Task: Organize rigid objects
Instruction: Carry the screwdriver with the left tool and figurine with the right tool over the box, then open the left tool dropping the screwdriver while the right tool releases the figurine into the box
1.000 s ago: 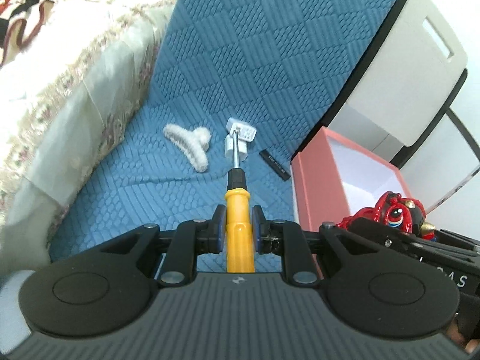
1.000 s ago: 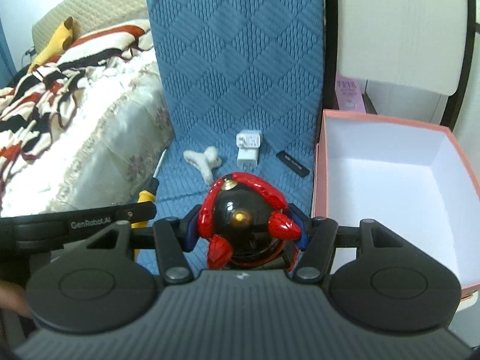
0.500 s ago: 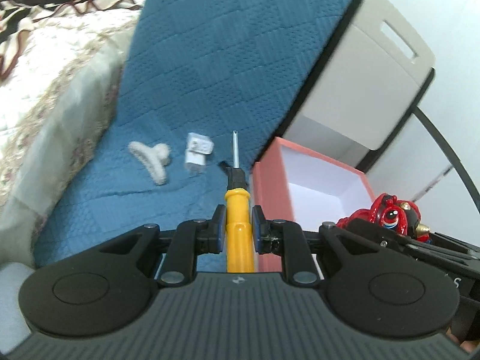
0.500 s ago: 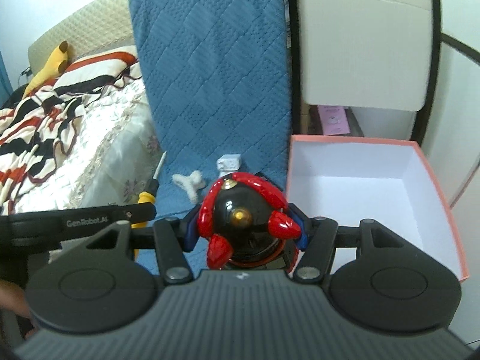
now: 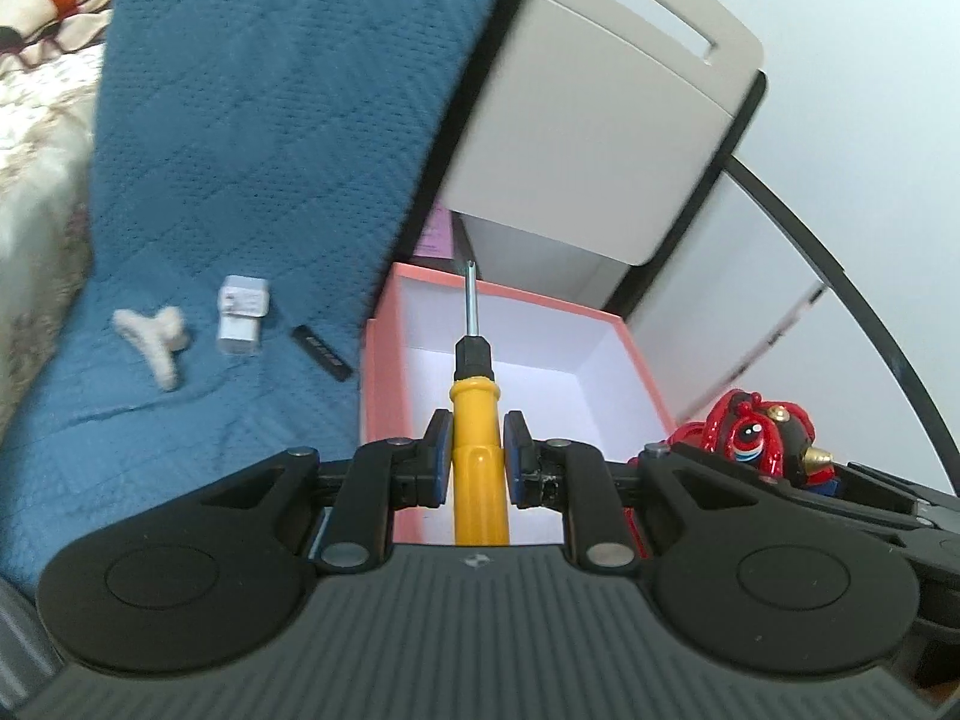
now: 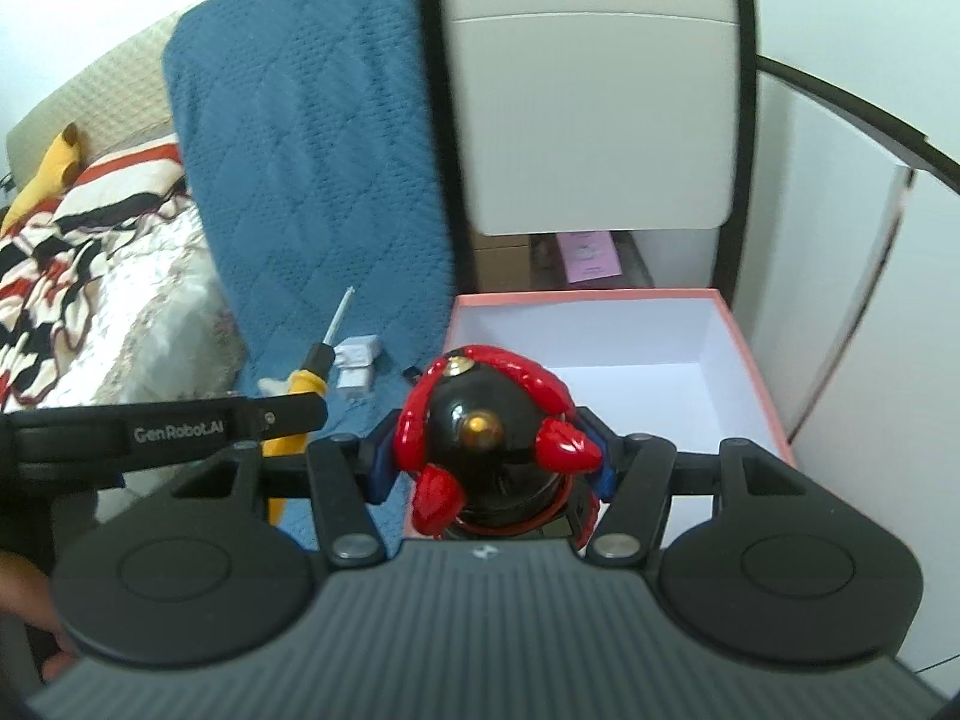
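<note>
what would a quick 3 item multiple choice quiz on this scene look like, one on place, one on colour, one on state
1. Where does the white charger lie?
A. in the pink box
B. on the blue quilt
C. in the right gripper

2. What colour is the screwdriver handle?
A. yellow
B. green
C. white

3. How is the left gripper?
A. open, nothing in it
B. shut on the screwdriver
C. shut on the hair claw

Key: 1 B, it rests on the blue quilt left of the pink box. 2 A, the handle shows yellow. 3 B, both pads press the handle.
</note>
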A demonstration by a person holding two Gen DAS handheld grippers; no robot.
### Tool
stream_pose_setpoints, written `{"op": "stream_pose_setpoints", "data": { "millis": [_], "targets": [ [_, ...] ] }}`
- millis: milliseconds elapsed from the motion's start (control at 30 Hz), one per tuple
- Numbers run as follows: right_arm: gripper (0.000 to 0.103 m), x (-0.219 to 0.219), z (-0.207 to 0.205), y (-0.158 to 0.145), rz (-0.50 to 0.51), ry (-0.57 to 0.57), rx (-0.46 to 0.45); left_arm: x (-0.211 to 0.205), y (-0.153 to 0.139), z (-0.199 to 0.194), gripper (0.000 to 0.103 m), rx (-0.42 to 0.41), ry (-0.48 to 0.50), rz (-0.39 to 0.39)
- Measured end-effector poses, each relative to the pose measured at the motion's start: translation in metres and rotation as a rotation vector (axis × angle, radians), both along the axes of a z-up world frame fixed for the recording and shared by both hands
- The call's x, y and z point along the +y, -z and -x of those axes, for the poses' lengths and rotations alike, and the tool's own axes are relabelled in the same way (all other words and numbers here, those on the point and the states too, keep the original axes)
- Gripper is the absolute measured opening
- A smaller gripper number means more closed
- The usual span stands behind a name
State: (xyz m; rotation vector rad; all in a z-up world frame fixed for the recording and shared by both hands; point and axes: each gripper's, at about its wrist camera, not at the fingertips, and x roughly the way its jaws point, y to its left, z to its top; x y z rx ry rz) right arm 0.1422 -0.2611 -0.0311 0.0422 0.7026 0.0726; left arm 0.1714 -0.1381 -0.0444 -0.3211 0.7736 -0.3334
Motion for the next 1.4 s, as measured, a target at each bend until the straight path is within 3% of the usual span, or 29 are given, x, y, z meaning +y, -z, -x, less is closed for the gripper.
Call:
{"op": "stream_pose_setpoints", "data": {
  "millis": [367,933,1167,1400],
  "targets": [
    [0.062,-0.051,-0.020,0.027,-0.015,0.067,0.067,-0.050,0.021,-0.035,0.021,0.050,0.073,-0.032],
    [0.062,-0.112,-0.067,0.117,-0.022,0.134,0.235,-0.120,0.115,-0.102,0.021,0.226,0.127,-0.104],
    [0.062,-0.124,-0.083,0.155,-0.029,0.134,0.313,-0.129,0.141,-0.117,0.021,0.272,0.139,-0.117],
    [0.065,-0.125,-0.090,0.164,-0.051,0.137,0.332,-0.127,0.142,-0.121,0.021,0.276,0.131,-0.126]
  ]
}}
